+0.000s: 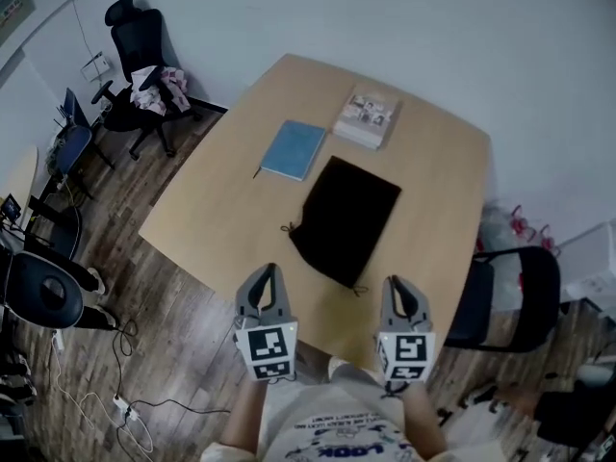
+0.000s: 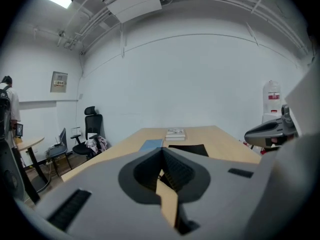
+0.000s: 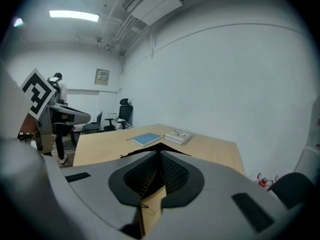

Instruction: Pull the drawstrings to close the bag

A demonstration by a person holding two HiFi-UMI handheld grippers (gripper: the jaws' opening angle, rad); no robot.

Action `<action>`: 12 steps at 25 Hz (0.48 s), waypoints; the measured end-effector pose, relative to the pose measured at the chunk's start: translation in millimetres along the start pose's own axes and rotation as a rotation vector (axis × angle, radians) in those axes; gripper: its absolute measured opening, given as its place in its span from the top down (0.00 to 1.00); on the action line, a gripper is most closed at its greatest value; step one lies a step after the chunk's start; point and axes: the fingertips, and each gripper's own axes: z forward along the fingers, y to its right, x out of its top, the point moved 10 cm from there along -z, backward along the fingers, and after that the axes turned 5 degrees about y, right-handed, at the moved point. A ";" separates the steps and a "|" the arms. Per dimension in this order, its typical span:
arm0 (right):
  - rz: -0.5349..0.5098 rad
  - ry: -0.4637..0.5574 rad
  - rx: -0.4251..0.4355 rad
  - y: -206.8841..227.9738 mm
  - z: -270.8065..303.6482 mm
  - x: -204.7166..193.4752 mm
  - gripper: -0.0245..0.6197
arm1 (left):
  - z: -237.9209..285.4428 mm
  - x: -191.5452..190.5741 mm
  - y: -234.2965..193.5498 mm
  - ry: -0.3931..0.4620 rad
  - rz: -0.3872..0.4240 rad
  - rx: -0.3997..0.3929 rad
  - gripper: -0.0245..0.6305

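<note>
A flat black drawstring bag (image 1: 345, 218) lies on the wooden table (image 1: 231, 200), its open end toward me. One cord end (image 1: 289, 227) sticks out at its left corner and another (image 1: 358, 290) at its right. My left gripper (image 1: 268, 273) hovers over the table's near edge, left of the bag's mouth, shut and empty. My right gripper (image 1: 397, 283) is shut and empty too, just right of the right cord. In the left gripper view the bag (image 2: 189, 149) lies beyond the closed jaws. The right gripper view shows the bag (image 3: 135, 151) just past the jaws.
A blue notebook (image 1: 293, 149) and a stack of books (image 1: 367, 116) lie beyond the bag. A black chair (image 1: 510, 296) stands at the table's right, an office chair (image 1: 135, 65) at the back left. Cables (image 1: 115, 402) trail on the wooden floor.
</note>
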 end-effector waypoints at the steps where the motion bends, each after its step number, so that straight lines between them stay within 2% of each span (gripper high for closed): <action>1: 0.005 -0.007 -0.026 -0.7 7.0 -0.4 0.96 | 11.6 -0.7 -5.4 -0.006 0.004 -0.027 0.96; 7: 0.038 -0.098 -0.164 -17.1 44.3 -6.3 0.96 | 83.0 -7.2 -40.2 -0.075 0.044 -0.196 0.96; 12: 0.063 -0.169 -0.252 -31.8 62.6 -8.4 0.96 | 132.5 -16.2 -60.3 -0.134 0.125 -0.350 0.96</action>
